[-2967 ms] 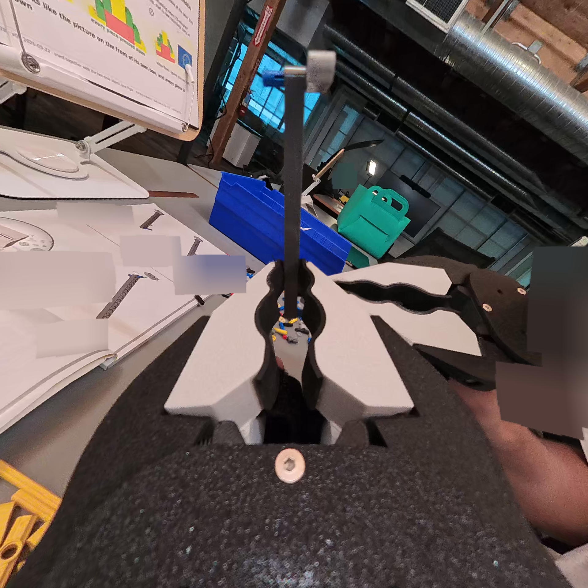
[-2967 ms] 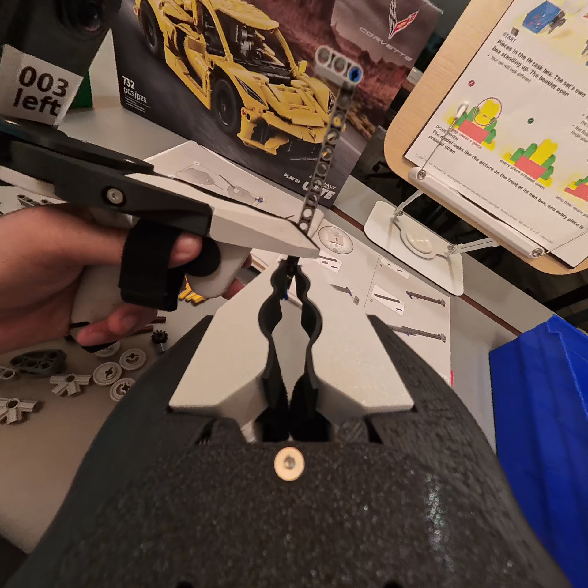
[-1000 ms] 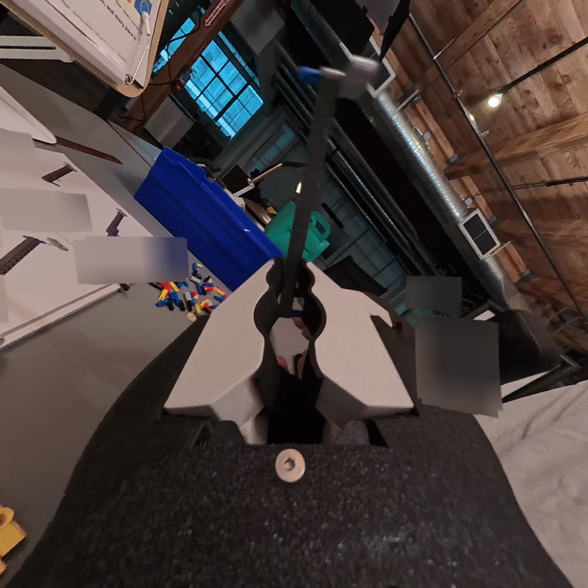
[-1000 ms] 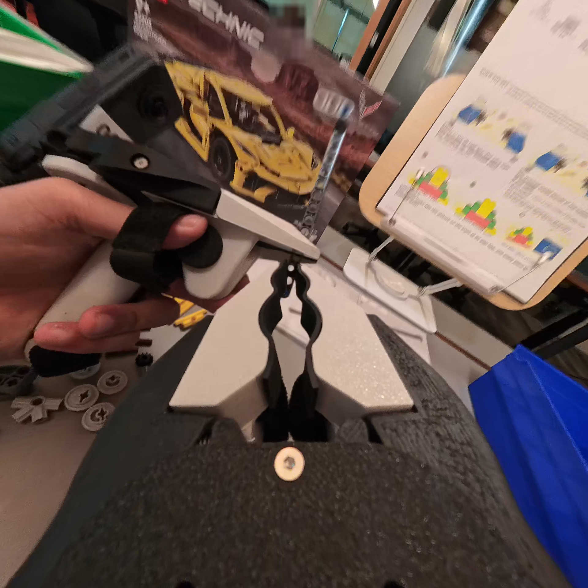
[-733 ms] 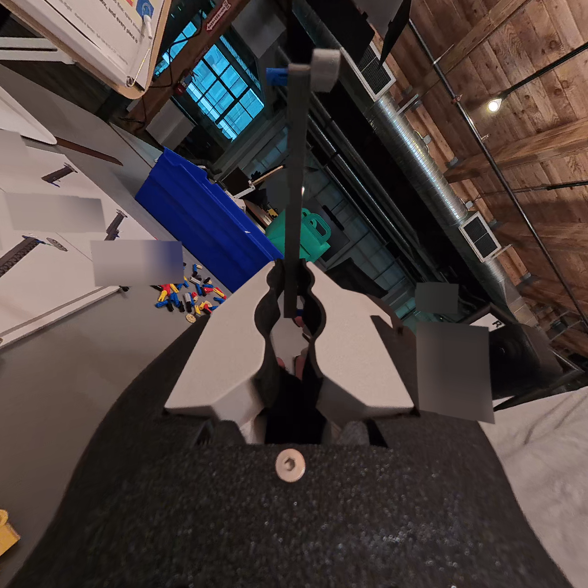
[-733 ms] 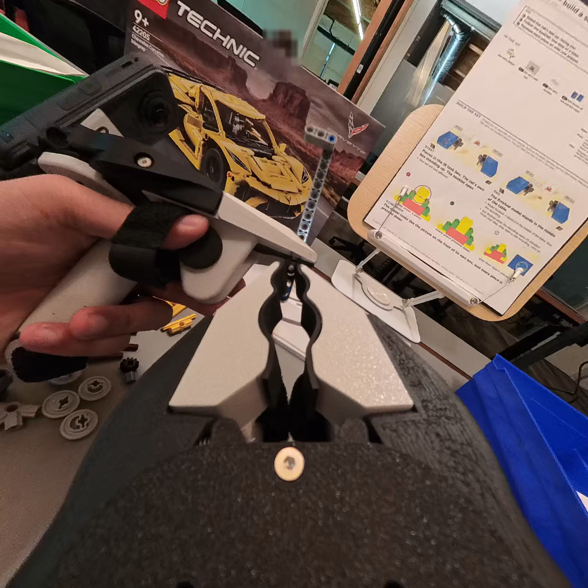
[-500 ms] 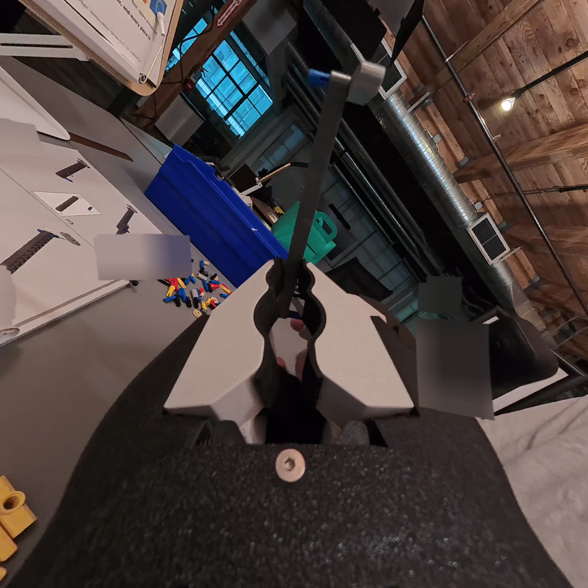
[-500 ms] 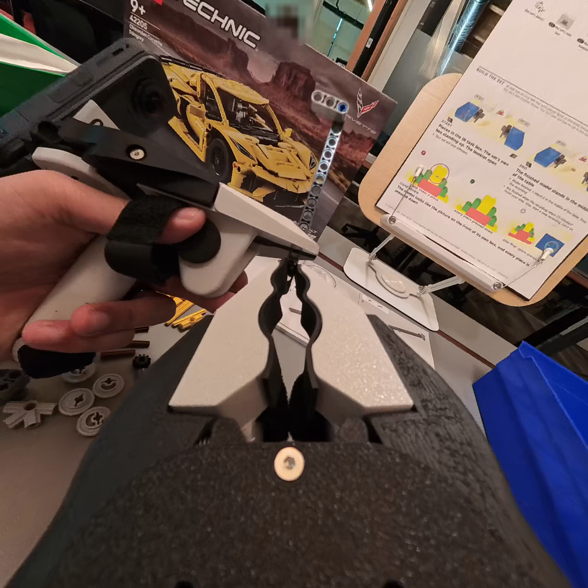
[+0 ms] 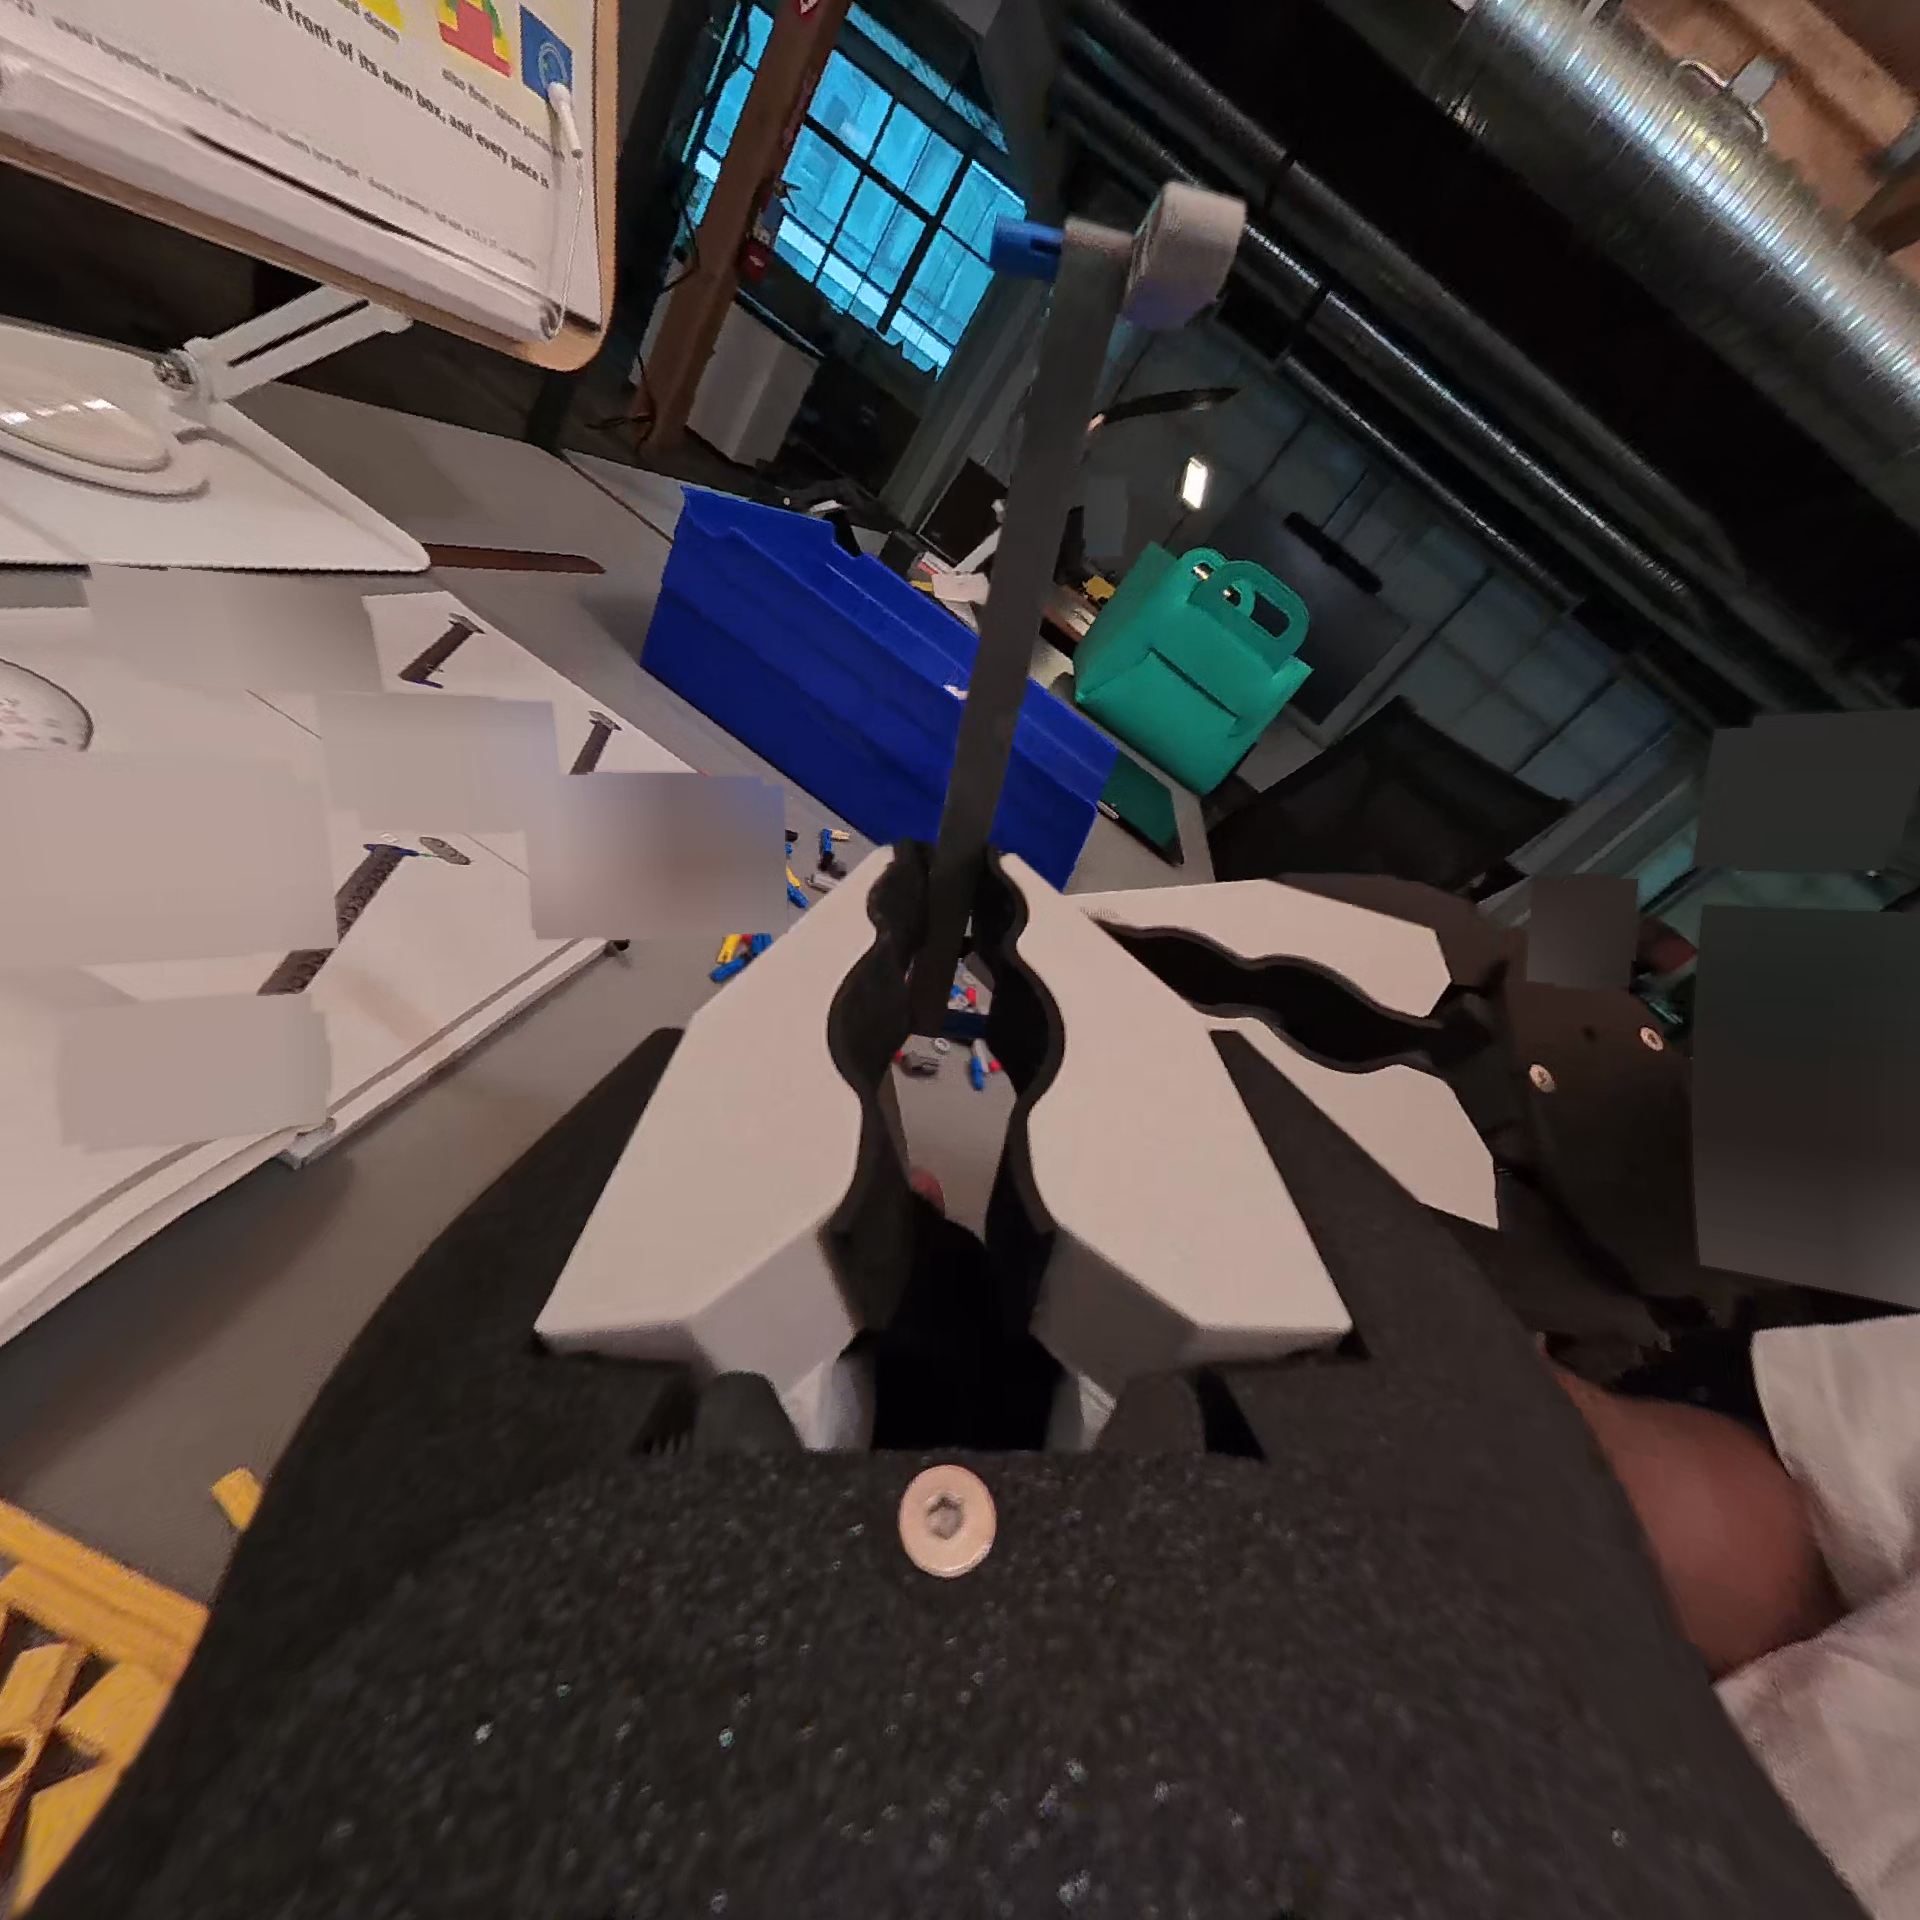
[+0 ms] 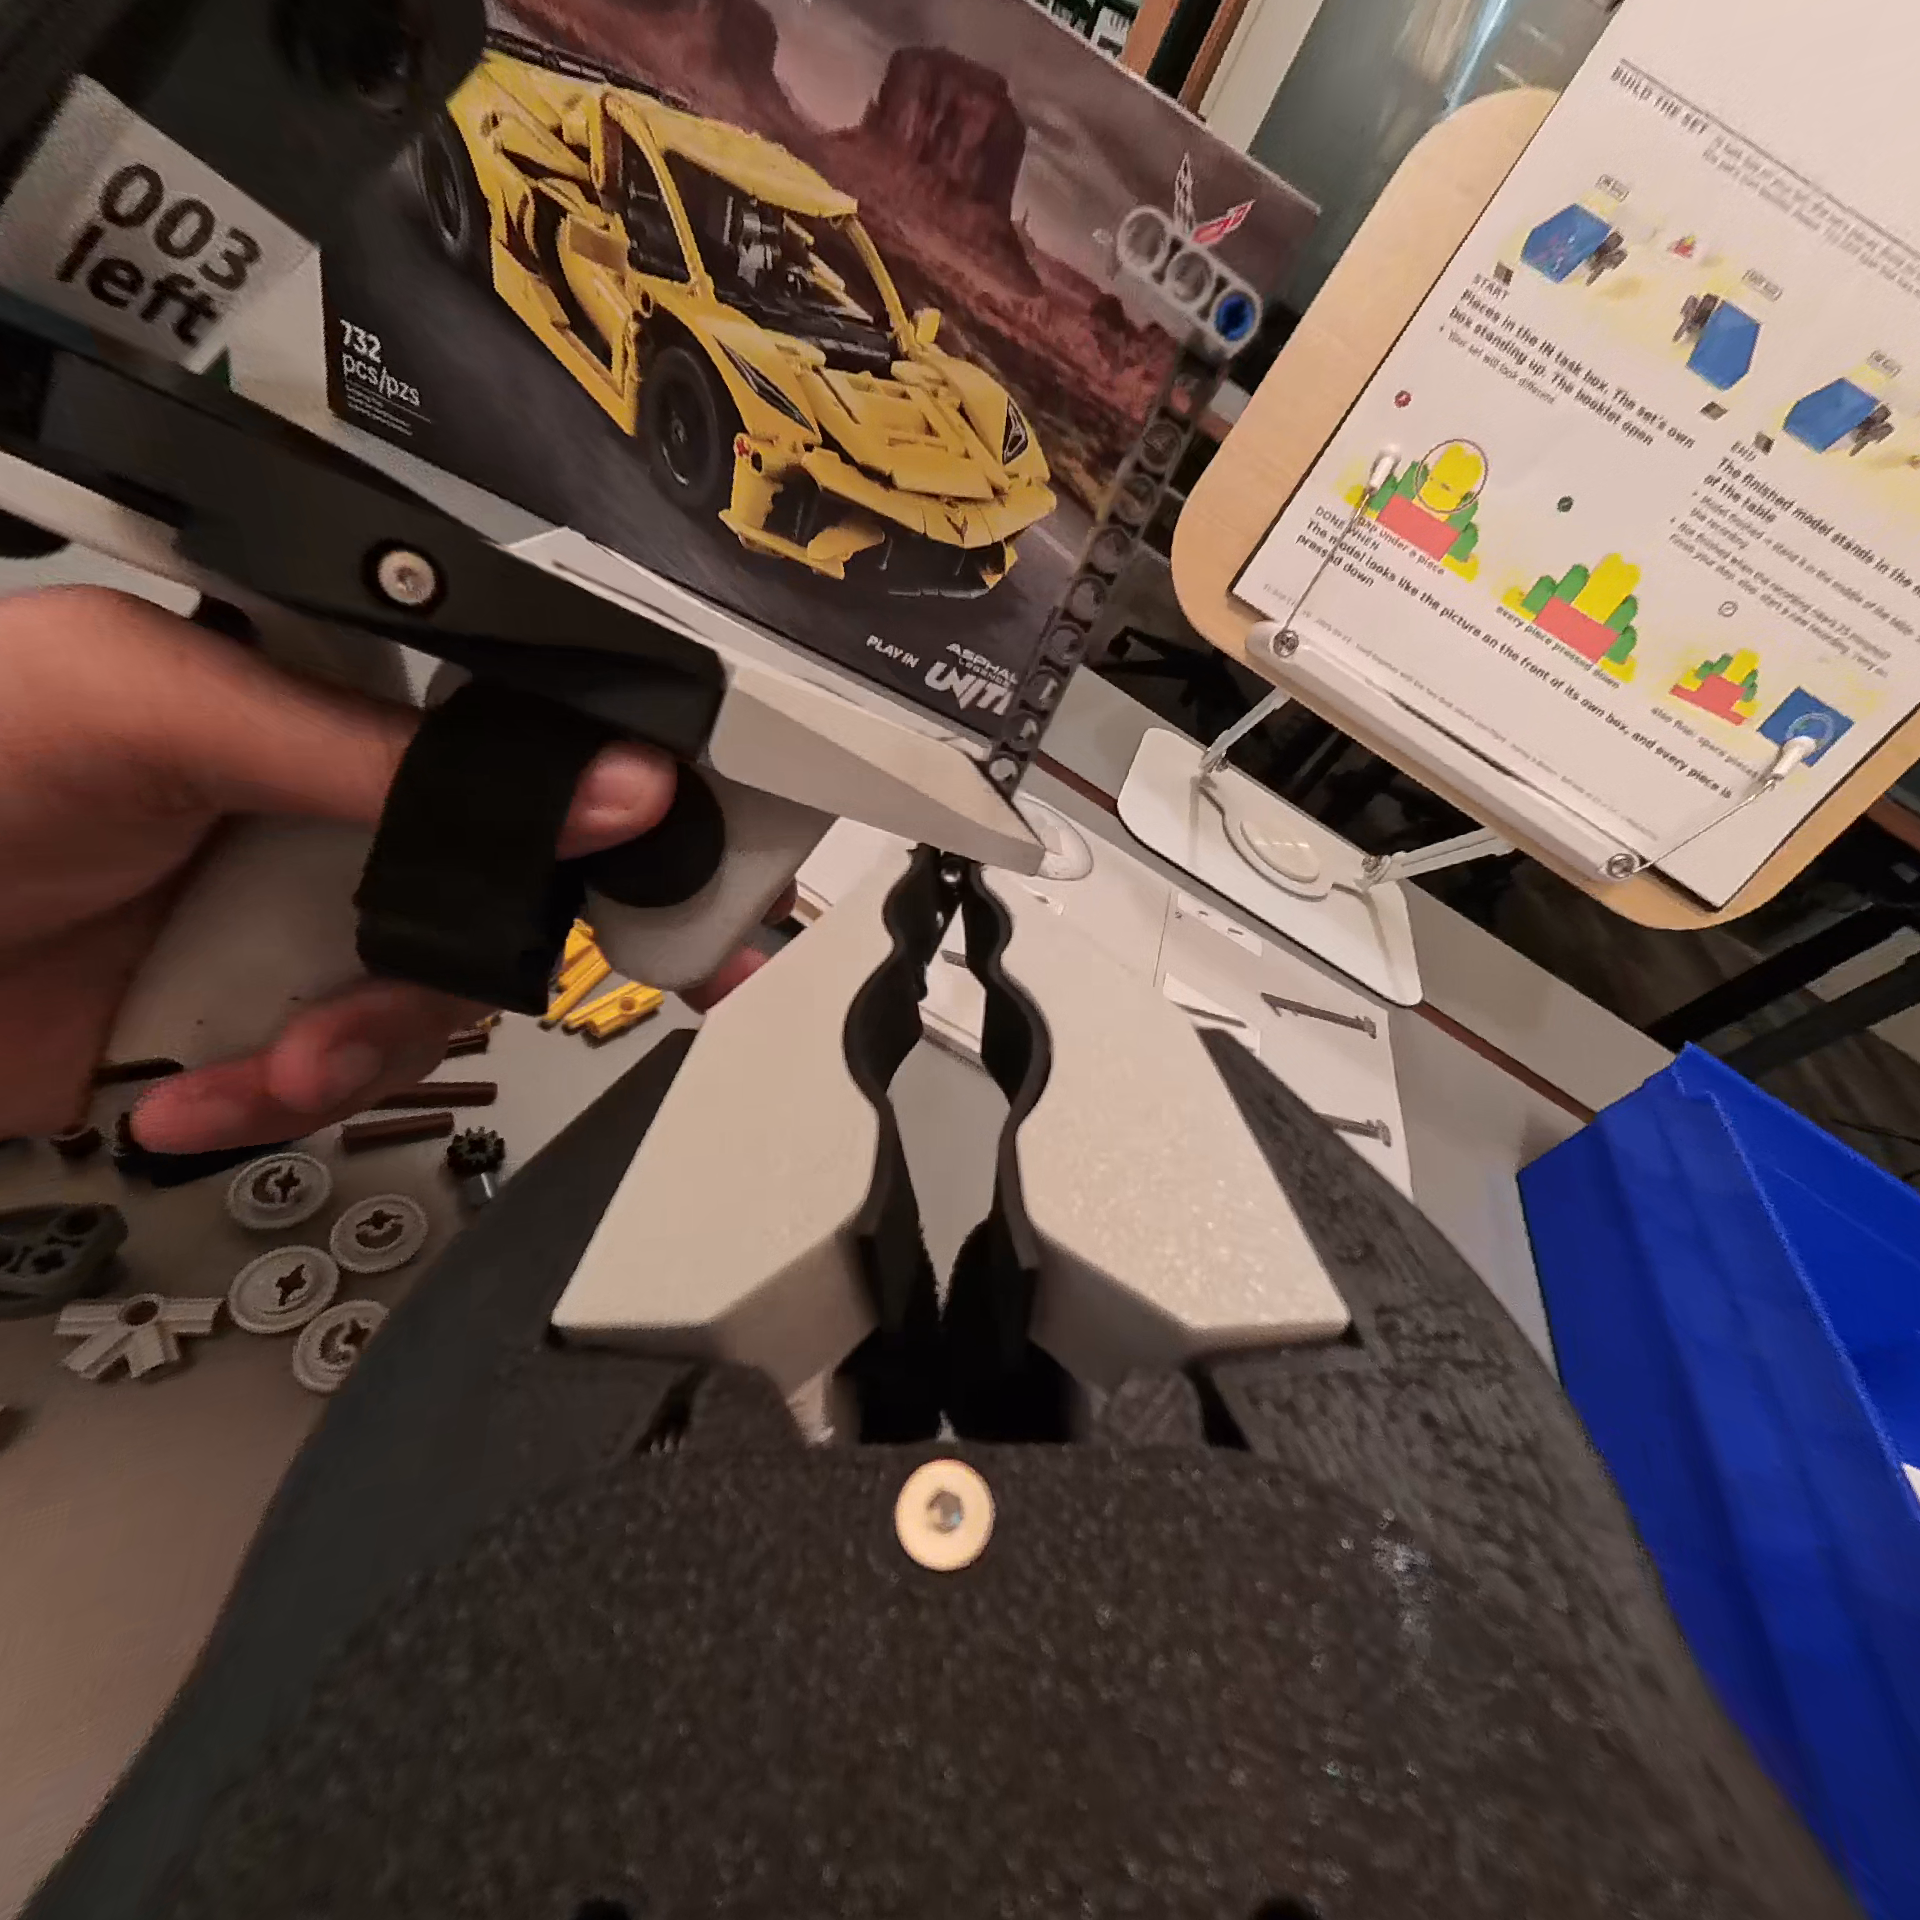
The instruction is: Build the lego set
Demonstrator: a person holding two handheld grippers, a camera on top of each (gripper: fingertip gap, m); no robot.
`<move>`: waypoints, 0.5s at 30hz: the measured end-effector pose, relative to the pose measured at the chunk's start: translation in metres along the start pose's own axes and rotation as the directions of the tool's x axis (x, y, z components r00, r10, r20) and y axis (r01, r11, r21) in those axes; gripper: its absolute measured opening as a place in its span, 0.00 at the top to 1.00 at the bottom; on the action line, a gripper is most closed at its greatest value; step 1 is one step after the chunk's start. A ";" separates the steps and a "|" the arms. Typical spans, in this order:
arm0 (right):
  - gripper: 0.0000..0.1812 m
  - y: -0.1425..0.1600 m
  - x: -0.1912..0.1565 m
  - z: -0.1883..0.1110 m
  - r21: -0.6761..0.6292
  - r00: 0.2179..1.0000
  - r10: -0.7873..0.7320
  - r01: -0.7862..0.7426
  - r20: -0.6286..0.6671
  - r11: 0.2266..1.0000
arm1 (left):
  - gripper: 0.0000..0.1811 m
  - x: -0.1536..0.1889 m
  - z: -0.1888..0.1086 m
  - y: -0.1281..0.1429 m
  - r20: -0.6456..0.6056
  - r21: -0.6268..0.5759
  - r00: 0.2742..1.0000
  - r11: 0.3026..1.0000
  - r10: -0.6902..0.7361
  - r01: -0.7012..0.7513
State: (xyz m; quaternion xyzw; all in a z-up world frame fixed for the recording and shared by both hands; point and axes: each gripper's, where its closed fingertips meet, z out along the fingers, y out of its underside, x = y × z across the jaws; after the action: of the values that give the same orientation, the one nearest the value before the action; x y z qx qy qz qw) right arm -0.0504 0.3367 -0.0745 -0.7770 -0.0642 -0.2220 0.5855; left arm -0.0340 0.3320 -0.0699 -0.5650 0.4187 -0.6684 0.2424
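Left wrist view: my left gripper (image 9: 951,914) is clenched on the low end of a black beam (image 9: 1013,582), which rises tilted to a grey connector (image 9: 1184,255) with a blue pin (image 9: 1023,247) at its top. My right gripper (image 9: 1117,920) lies close at the right, its tips by the grasp. Loose pins (image 9: 935,1039) dot the grey table (image 9: 208,1309) beyond; the open booklet (image 9: 312,935) lies left, a blue bin (image 9: 852,686) far, a green bag (image 9: 1184,665) behind it. Pipes and ducts cross the dark workshop ceiling.

Right wrist view: my right gripper (image 10: 948,868) is pinched nearly closed just below the beam (image 10: 1112,551); whether it grips a small part there I cannot tell. My left hand (image 10: 156,852) works the other tool. The set's box (image 10: 790,343) stands far, an instruction stand (image 10: 1621,468) right, grey discs (image 10: 312,1236) near left.

I judge 1 more part goes into the beam's low end: best to hold the beam steady, line up the hole, press straight.
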 end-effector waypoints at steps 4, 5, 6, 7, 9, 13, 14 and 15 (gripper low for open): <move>0.98 -0.001 -0.001 0.002 0.023 1.000 0.010 -0.010 0.007 1.000 | 0.96 0.000 -0.002 -0.003 -0.065 0.037 0.989 0.990 -0.130 0.133; 0.98 -0.001 -0.001 0.002 0.023 1.000 0.018 -0.019 0.015 1.000 | 0.96 0.000 -0.003 -0.006 -0.100 0.051 0.979 0.981 -0.180 0.186; 0.97 0.000 -0.002 0.003 0.020 0.999 0.038 -0.039 0.027 0.999 | 0.96 0.000 -0.004 -0.007 -0.123 0.057 0.969 0.974 -0.213 0.221; 0.98 0.000 -0.002 0.003 0.023 0.998 0.050 -0.051 0.033 0.998 | 0.96 0.000 -0.004 -0.007 -0.137 0.060 0.962 0.967 -0.237 0.247; 0.98 0.003 -0.003 0.005 0.003 0.999 0.044 -0.044 0.031 0.999 | 0.96 -0.002 -0.003 -0.006 -0.126 0.057 0.963 0.968 -0.237 0.245; 0.98 0.005 -0.003 0.007 -0.009 0.998 0.048 -0.048 0.031 0.999 | 0.96 -0.004 -0.002 -0.004 -0.079 0.047 0.983 0.984 -0.166 0.170; 0.98 0.005 -0.003 0.006 -0.005 0.999 0.037 -0.037 0.022 0.999 | 0.96 -0.003 -0.002 -0.004 -0.069 0.045 0.987 0.988 -0.143 0.146; 0.97 0.005 -0.003 0.006 -0.002 1.000 0.020 -0.020 0.013 1.000 | 0.96 -0.003 -0.002 -0.004 -0.058 0.042 0.990 0.991 -0.125 0.128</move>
State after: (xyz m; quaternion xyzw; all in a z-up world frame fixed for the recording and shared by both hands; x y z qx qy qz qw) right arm -0.0494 0.3415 -0.0815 -0.7798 -0.0600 -0.2110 0.5864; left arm -0.0345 0.3373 -0.0682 -0.5659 0.3734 -0.7072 0.2006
